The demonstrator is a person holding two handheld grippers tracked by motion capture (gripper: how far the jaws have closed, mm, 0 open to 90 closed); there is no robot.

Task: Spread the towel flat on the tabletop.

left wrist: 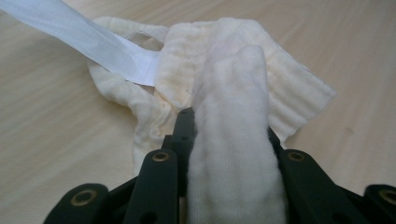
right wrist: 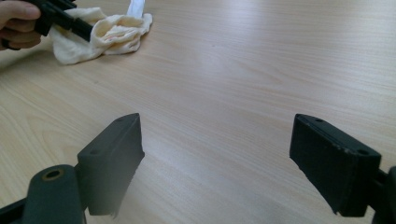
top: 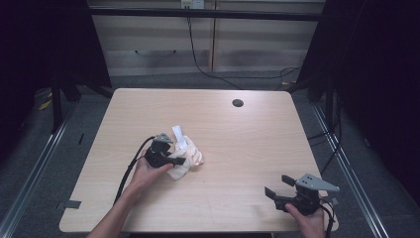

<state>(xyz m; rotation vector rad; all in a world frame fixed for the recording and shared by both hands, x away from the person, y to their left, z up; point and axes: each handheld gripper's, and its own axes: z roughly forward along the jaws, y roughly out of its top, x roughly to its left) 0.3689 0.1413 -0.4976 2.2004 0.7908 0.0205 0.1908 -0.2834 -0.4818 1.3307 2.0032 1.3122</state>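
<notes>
Room: dim, dark at both sides; pale cabinet fronts [top: 213,44] along the far wall, a black cable [top: 200,62] hanging down in front of them; grey floor with metal rails on either side of the table.

Table [top: 247,148]: light wood-grain top with rounded corners and a round cable hole [top: 237,103] near the far edge.

Left forearm: enters from the bottom of the high view and angles up and to the right; the hand wraps the body of the left gripper [top: 179,160], which lies low over the table and points right, cable trailing back along the arm.

Right hand: low at the near right corner, holding the right gripper [top: 276,186], pointing left; jaws spread wide above bare wood, nothing between them.

Cloth [left wrist: 233,154]: cream, ribbed, crumpled, lying left of the table's centre. A bunched fold is clamped between the left gripper's jaws.

Label strip [left wrist: 88,39]: white, flat, running from the cloth's far side across the wood.
</notes>
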